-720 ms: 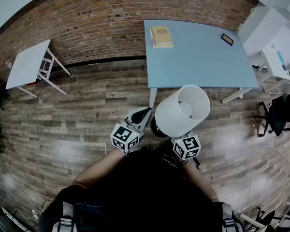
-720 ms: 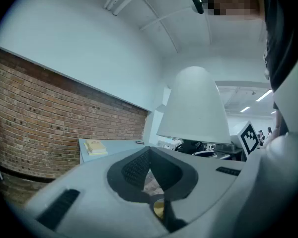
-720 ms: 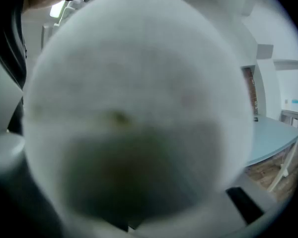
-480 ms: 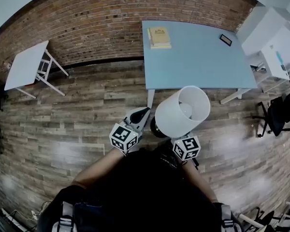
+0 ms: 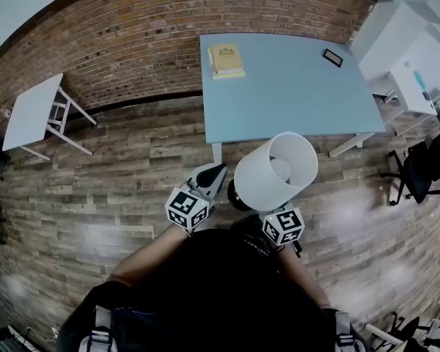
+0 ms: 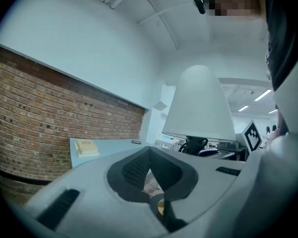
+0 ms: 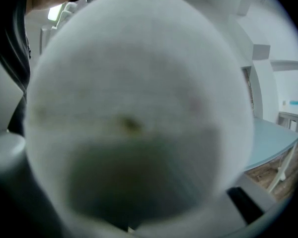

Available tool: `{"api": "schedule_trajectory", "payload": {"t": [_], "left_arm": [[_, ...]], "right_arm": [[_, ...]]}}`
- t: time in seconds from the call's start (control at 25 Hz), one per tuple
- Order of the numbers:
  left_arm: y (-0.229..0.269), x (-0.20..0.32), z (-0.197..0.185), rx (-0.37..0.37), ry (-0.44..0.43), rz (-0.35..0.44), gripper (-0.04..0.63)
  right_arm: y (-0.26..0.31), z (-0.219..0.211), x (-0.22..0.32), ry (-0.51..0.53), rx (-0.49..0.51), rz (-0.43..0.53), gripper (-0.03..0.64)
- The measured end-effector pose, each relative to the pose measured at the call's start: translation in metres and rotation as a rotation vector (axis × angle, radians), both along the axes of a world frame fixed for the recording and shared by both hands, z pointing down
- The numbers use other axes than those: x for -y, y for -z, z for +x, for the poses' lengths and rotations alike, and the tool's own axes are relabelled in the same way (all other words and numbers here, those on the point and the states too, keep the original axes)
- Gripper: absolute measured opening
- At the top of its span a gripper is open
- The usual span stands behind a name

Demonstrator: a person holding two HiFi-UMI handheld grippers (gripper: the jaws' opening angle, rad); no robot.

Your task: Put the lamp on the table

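Observation:
The lamp [image 5: 275,171] has a white drum shade and a dark base [image 5: 238,195]. It hangs in the air over the wooden floor, just short of the light blue table [image 5: 293,86]. My right gripper [image 5: 281,222] sits under the shade, shut on the lamp, and its fingertips are hidden. In the right gripper view the shade [image 7: 139,98] fills nearly everything. My left gripper [image 5: 214,171] is beside the base, shut and holding nothing. From the left gripper view the lamp [image 6: 198,105] stands upright to the right, with the table [image 6: 109,145] beyond.
A stack of books [image 5: 226,59] lies at the table's far left corner and a small black device [image 5: 333,57] at its far right. A small white table [image 5: 31,112] stands by the brick wall on the left. Office chairs [image 5: 425,171] and desks are on the right.
The table and floor have slid leftward in the head view as the person moves. The lamp and both grippers keep the same places relative to each other.

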State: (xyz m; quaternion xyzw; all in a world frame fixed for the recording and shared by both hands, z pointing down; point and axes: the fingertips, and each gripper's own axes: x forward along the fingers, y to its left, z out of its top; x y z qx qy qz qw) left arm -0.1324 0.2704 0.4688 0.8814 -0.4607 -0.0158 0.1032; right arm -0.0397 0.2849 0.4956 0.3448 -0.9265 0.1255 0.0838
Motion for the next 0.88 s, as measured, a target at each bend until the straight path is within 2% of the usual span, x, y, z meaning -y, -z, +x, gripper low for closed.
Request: {"api": "schedule_trajectory", "payload": {"t": [0.24, 0.48, 0.68, 0.88], "left_arm": [[0.007, 0.053, 0.058, 0.002, -0.023, 0.026, 0.009], [0.017, 0.100, 0.131, -0.005, -0.058, 0.049, 0.009], [0.012, 0.117, 0.186, 0.026, -0.129, 0.041, 0.009], [0.005, 0.129, 0.233, 0.050, -0.213, 0.025, 0.009]], "right_arm": [[0.004, 0.052, 0.049, 0.024, -0.024, 0.011, 0.110], [0.016, 0.114, 0.086, 0.025, -0.052, 0.030, 0.111], [0.007, 0.169, 0.101, -0.060, -0.040, -0.002, 0.112], [0.002, 0.206, 0.105, -0.130, -0.017, -0.023, 0.112]]}}
